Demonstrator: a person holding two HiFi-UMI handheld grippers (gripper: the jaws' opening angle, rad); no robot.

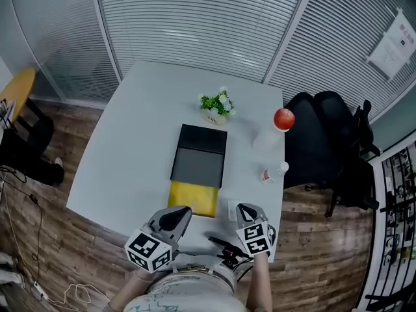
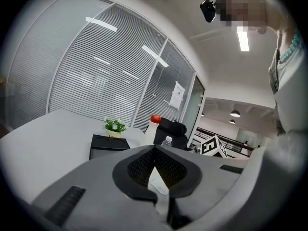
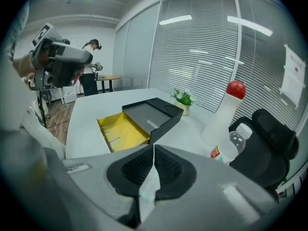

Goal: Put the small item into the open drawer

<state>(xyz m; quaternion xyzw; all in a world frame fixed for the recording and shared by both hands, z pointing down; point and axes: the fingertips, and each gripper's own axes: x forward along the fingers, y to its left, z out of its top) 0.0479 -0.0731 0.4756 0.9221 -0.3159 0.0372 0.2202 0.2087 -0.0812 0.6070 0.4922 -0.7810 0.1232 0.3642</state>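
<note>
A black drawer box [image 1: 199, 155] sits mid-table with its yellow drawer [image 1: 192, 199] pulled open toward me. In the right gripper view the drawer [image 3: 122, 130] looks empty. A small pale item [image 1: 232, 208] lies on the table between the drawer and my right gripper [image 1: 246, 208]. That gripper hovers at the table's near edge, its jaws [image 3: 153, 147] meeting at the tips. My left gripper [image 1: 177, 212] is just short of the drawer's front, also shut [image 2: 154, 149]. I see nothing held in either.
Behind the box stands a small potted plant [image 1: 216, 106]. To the right are a white bottle with a red cap [image 1: 273, 132] and a small water bottle [image 1: 275, 172]. A black chair [image 1: 331, 148] stands off the table's right edge. A person stands far off by a desk [image 3: 91, 66].
</note>
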